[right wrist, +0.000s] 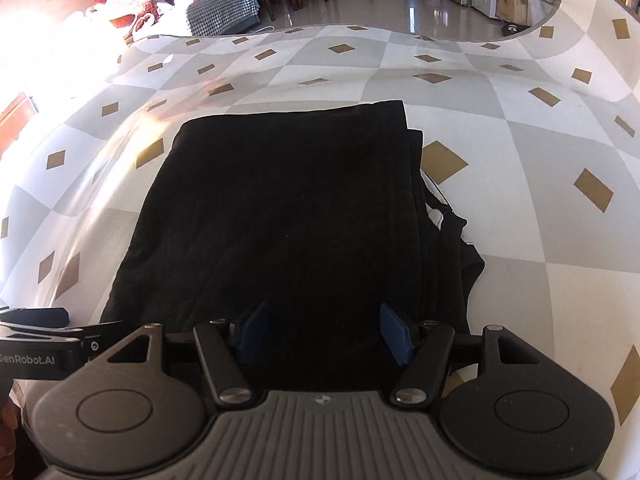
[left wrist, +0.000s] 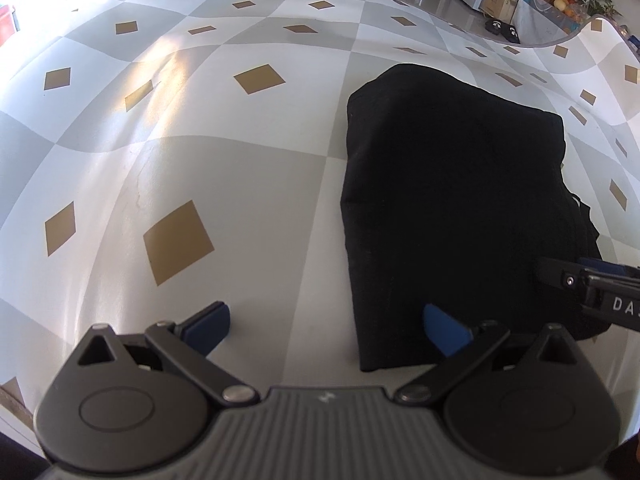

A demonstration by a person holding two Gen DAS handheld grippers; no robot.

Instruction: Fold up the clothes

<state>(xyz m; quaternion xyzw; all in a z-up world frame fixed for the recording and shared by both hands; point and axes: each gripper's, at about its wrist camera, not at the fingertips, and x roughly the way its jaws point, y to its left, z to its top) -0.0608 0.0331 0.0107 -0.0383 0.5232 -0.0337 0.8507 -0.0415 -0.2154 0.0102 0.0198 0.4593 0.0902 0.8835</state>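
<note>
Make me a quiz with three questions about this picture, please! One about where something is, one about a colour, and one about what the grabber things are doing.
1. Where does the black garment lie?
A. On the checked tablecloth
B. On a chair
C. On the floor

2. What colour are the diamond shapes on the tablecloth?
A. Red
B. Golden brown
C. Green

3. How do the right gripper jaws stand?
A. Squeezed on a cup
B. Shut tight together
C. Apart, over the garment

Answers:
1 A, the cloth shows all round the garment.
2 B, every diamond is golden brown.
3 C, a wide gap shows between the blue pads, gripping nothing.
</note>
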